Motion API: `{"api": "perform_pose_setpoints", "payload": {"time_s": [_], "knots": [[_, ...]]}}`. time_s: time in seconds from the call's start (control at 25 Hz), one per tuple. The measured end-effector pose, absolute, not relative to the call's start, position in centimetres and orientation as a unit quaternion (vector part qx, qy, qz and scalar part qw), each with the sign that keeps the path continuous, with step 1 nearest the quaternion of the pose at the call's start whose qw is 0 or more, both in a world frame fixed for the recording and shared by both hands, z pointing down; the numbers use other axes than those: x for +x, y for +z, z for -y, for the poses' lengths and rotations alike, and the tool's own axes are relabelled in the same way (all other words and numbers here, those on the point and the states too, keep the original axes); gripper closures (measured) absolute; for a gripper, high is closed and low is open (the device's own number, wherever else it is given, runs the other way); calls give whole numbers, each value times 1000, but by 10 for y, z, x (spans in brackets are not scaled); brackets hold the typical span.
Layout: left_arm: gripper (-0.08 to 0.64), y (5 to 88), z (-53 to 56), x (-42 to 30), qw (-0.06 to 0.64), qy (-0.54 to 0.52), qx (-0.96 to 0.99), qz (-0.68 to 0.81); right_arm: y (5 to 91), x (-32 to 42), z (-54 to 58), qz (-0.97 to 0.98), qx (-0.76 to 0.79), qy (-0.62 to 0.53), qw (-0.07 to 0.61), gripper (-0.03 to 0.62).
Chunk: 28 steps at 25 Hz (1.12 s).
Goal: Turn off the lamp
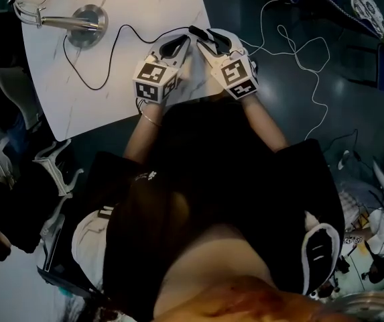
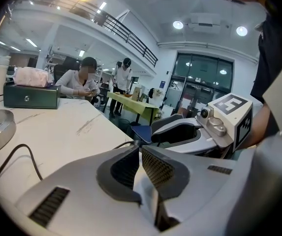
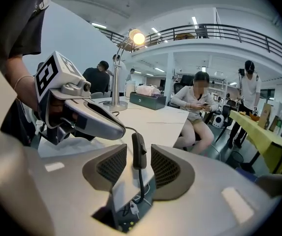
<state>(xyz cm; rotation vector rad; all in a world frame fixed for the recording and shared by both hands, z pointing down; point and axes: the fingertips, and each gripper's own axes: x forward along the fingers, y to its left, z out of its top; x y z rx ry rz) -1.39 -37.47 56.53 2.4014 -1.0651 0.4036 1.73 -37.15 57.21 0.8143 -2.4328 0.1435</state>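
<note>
The silver metal lamp (image 1: 88, 24) with a round base stands near the table's far left corner, its bulb glowing. Its thin black cord (image 1: 111, 52) runs across the table to the black oblong switch (image 3: 139, 151), upright at the right edge

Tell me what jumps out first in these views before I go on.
The lamp's bulb glows over the white table, so it is on. The black inline switch on its cord stands upright between the right gripper's open jaws, with neither pad touching it.
</note>
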Motion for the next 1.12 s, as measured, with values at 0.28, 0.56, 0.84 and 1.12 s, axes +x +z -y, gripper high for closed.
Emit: {"api": "perform_pose_setpoints", "payload": {"time_s": [0.28,0.56,0.84,1.12], "knots": [[551,573,379,-13,244,155,874,391,582,15,379,908,296,57,293,463],[551,570,384,-12,241,155,875,391,583,17,384,908,297,64,290,465],[551,570,386,-9,239,153,875,392,584,16,385,909,293,60,289,486],[551,569,389,-11,235,153,874,397,585,14,385,911,292,59,286,489]]}}
